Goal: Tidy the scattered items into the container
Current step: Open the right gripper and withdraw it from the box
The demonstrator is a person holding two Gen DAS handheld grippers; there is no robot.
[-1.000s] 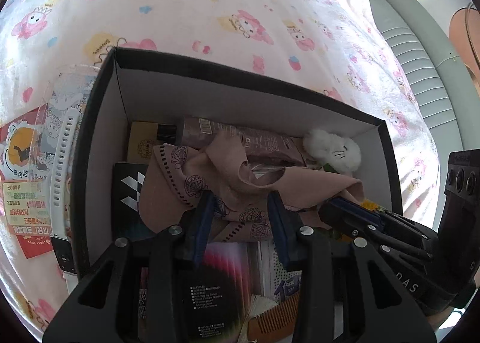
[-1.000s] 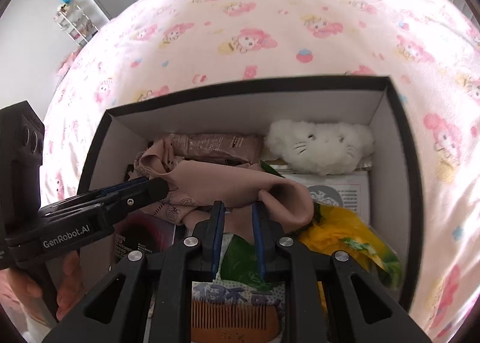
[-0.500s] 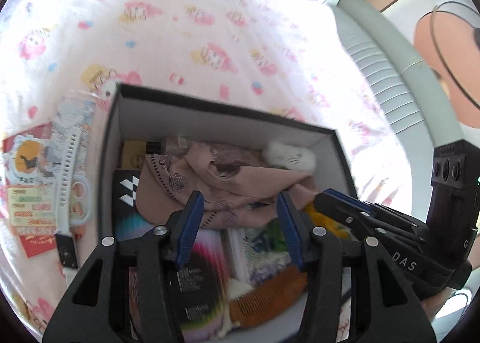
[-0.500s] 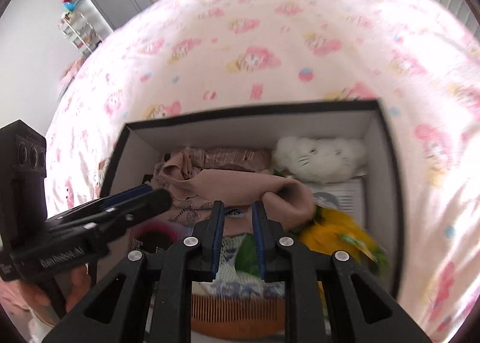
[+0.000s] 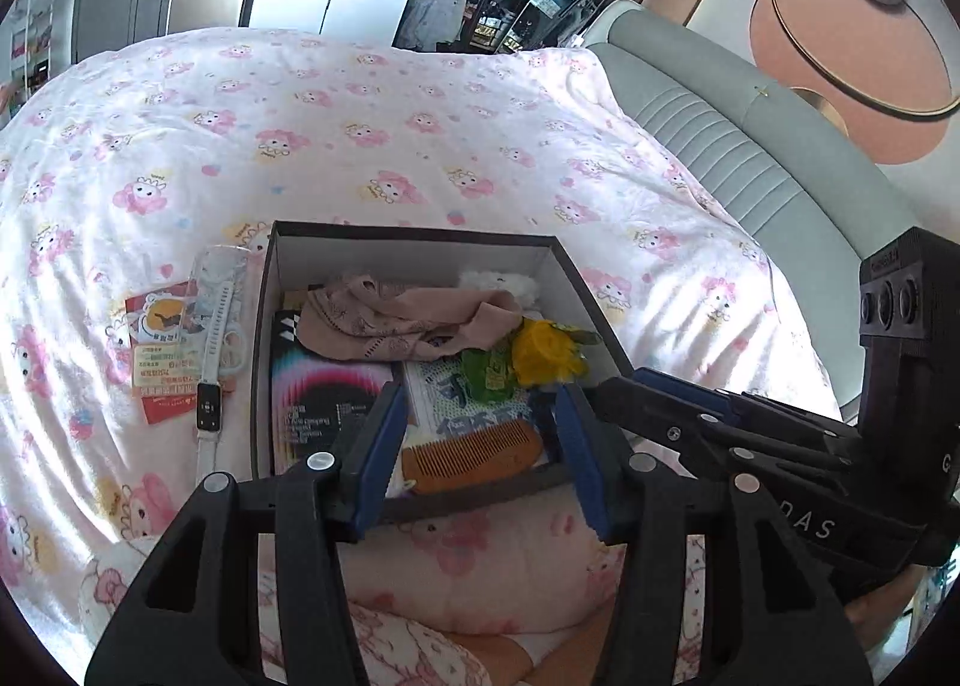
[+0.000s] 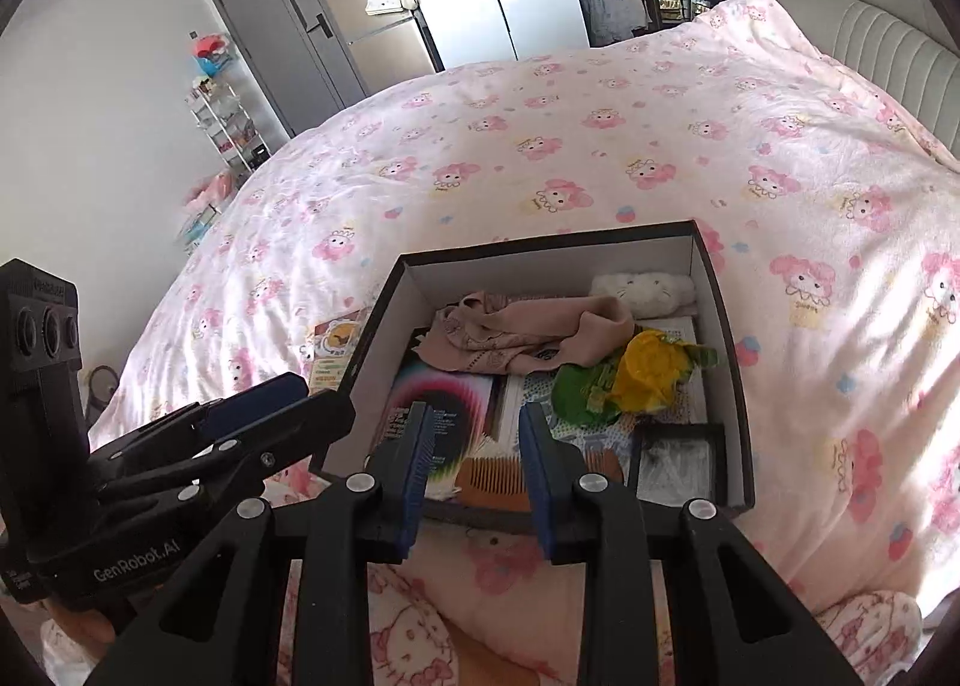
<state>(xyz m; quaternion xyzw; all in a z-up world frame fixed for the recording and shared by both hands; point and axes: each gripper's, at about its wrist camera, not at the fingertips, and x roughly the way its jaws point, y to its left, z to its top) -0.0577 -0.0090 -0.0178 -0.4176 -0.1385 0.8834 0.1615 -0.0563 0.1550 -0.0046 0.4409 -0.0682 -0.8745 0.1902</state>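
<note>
A black cardboard box (image 5: 591, 305) (image 6: 729, 326) sits on the pink patterned bed. Inside lie a beige cloth (image 5: 402, 314) (image 6: 528, 329), a white plush cat (image 5: 501, 284) (image 6: 645, 290), a yellow and green toy (image 5: 543, 353) (image 6: 642, 371), a wooden comb (image 5: 474, 455) (image 6: 486, 473) and a dark booklet (image 5: 324, 398). My left gripper (image 5: 477, 449) is open and empty, held back above the box's near edge. My right gripper (image 6: 477, 476) is open and empty, also above the near edge. A white smartwatch (image 5: 213, 344) and paper cards (image 5: 162, 350) lie on the bed left of the box.
A grey padded headboard (image 5: 738, 170) runs along the bed's right side. Beyond the bed stand grey cabinets (image 6: 288, 44) and a wire shelf rack (image 6: 231, 128). A pink pillow (image 5: 480, 572) lies just below the box's near edge.
Both grippers let go of the beige cloth, which now lies in the box, and pulled up and back from the box. Both jaws are now wider open.
</note>
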